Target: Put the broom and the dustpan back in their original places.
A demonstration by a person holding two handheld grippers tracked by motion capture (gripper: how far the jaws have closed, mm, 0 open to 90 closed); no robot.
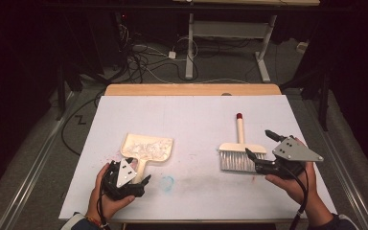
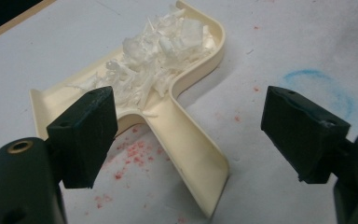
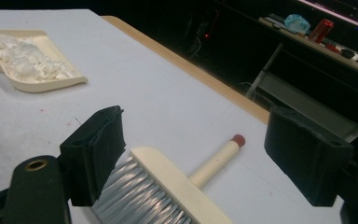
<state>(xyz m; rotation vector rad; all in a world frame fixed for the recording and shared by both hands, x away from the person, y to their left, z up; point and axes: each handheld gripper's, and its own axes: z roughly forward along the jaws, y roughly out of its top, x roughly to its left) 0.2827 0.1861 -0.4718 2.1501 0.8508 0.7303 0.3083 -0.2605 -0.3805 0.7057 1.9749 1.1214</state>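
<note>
Cream plastic dustpan [image 2: 177, 88] heaped with white shreds lies flat on white table sheet [image 1: 196, 120], handle pointing back between spread left gripper [image 2: 186, 135] jaws; right gripper [image 3: 205, 158] likewise spread over cream-backed brush [image 3: 168, 186].

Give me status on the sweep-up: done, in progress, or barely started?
Mostly done: white shredded scraps sit piled in the cream plastic dustpan. The cream-handled brush lies flat on the white table. Left gripper is open around the dustpan handle, right gripper open over the brush. Left: emptying the dustpan.
</note>
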